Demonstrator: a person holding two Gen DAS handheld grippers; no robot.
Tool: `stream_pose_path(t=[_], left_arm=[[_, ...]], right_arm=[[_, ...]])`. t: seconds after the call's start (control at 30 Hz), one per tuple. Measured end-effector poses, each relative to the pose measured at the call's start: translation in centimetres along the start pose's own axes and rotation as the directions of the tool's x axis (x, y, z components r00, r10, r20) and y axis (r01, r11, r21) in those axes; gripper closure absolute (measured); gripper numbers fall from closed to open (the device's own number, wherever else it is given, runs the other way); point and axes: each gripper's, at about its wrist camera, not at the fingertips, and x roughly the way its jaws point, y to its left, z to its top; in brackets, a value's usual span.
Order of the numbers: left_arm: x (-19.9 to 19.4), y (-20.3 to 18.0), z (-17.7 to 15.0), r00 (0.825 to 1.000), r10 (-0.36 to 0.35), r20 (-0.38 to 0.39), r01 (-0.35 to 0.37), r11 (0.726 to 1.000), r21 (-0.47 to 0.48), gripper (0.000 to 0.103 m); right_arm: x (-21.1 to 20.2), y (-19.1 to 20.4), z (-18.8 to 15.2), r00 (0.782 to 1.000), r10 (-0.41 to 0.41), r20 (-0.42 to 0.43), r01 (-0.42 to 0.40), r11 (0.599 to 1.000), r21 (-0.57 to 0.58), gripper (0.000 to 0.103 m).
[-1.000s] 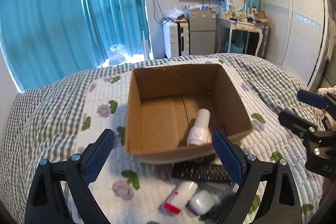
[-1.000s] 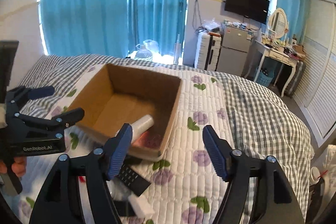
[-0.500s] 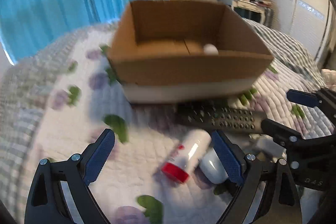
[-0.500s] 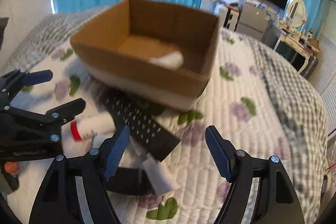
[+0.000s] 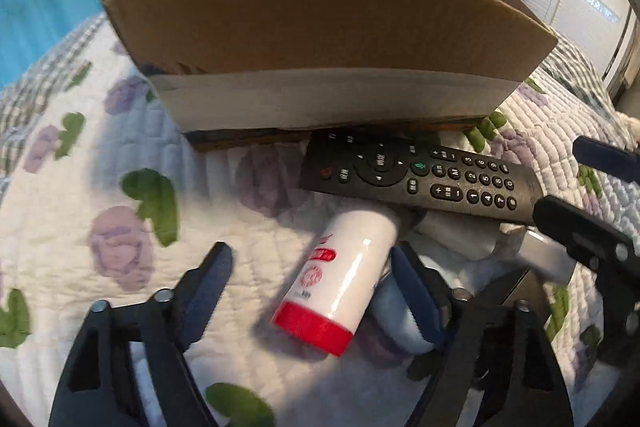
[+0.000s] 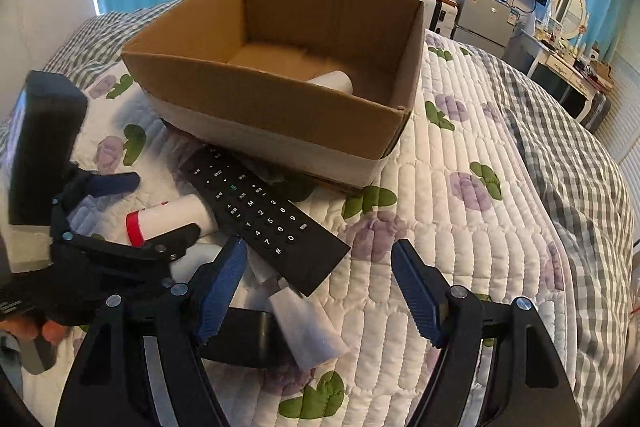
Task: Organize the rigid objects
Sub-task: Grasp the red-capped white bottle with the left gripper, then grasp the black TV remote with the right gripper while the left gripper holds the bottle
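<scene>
A white bottle with a red cap (image 5: 340, 283) lies on the quilt in front of a cardboard box (image 5: 320, 23). My left gripper (image 5: 316, 279) is open with its fingers on either side of the bottle; it also shows in the right wrist view (image 6: 160, 207). A black remote (image 5: 420, 175) lies above the bottle, against the box. In the right wrist view the remote (image 6: 264, 211) sits before my open, empty right gripper (image 6: 320, 279). A white bottle (image 6: 332, 81) lies inside the box (image 6: 280, 99).
A white tube (image 6: 300, 323), a black flat object (image 6: 244, 339) and a white rounded item (image 5: 400, 323) lie beside the bottle. The flowered quilt (image 6: 460, 227) covers the bed. A dresser and fridge stand far behind.
Both grippers have dropped low toward the quilt and moved in on the pile. My left gripper's fingers now straddle the red-capped bottle.
</scene>
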Motion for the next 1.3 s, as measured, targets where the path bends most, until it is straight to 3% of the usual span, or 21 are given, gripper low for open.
stream_pose_path(t=[0.03, 0.1, 0.13, 0.23, 0.47, 0.67, 0.77, 0.87, 0.93, 1.07, 1.13, 1.3], left_arm=[[0.0, -0.1, 0.0, 1.0, -0.017, -0.003, 0.017, 1.0, 0.004, 0.044], [-0.3, -0.6, -0.2, 0.998, -0.057, -0.008, 0.057, 0.998, 0.023, 0.057], [-0.5, -0.8, -0.3, 0.998, -0.056, -0.009, 0.057, 0.998, 0.03, 0.059], [-1.4, -0.2, -0.7, 0.998, -0.059, -0.013, 0.059, 0.998, -0.001, 0.063], [-6.0, 3.4, -1.4, 0.997, -0.005, 0.072, 0.016, 0.988, -0.151, 0.066], [-6.5, 4.0, -2.1, 0.997, 0.037, 0.072, -0.025, 0.986, -0.167, 0.066], [-6.6, 3.9, -2.2, 0.996, 0.044, 0.071, -0.032, 0.986, -0.165, 0.066], [-6.2, 4.2, -2.2, 0.997, 0.04, 0.069, -0.027, 0.985, -0.172, 0.066], [-6.0, 4.4, -2.1, 0.997, 0.04, 0.069, -0.028, 0.985, -0.17, 0.066], [-5.9, 4.4, -1.1, 0.997, 0.038, 0.069, -0.025, 0.985, -0.17, 0.066], [-6.0, 4.5, -1.1, 0.997, 0.038, 0.068, -0.026, 0.985, -0.17, 0.066], [-6.8, 4.1, -1.3, 0.997, 0.046, 0.067, -0.035, 0.986, -0.162, 0.066]], right_arm=[[0.1, 0.0, 0.0, 1.0, -0.002, -0.003, 0.002, 1.0, 0.0, 0.029], [0.2, 0.2, 0.0, 1.0, -0.006, -0.007, 0.006, 1.0, -0.002, 0.029], [0.2, 0.2, 0.0, 1.0, -0.007, -0.008, 0.007, 1.0, -0.004, 0.029], [0.3, 0.2, -0.1, 1.0, -0.007, -0.01, 0.007, 1.0, -0.005, 0.029], [0.6, 1.6, 0.8, 1.0, 0.026, -0.009, -0.026, 0.996, -0.084, 0.029], [2.9, 5.5, 2.2, 0.998, 0.042, -0.051, -0.056, 0.952, -0.302, 0.029], [4.9, 6.5, 2.3, 0.994, 0.027, -0.107, -0.062, 0.938, -0.342, 0.029], [6.0, 6.7, 2.1, 0.994, 0.02, -0.111, -0.057, 0.94, -0.337, 0.03], [6.7, 6.6, 2.2, 0.993, -0.007, -0.122, -0.034, 0.94, -0.339, 0.051], [6.7, 6.4, 2.3, 0.993, -0.026, -0.114, -0.014, 0.943, -0.334, 0.055], [5.9, 6.1, 2.4, 0.993, 0.017, -0.113, -0.051, 0.952, -0.302, 0.072], [3.5, 6.6, 1.8, 0.983, 0.137, -0.125, -0.165, 0.952, -0.256, 0.083]])
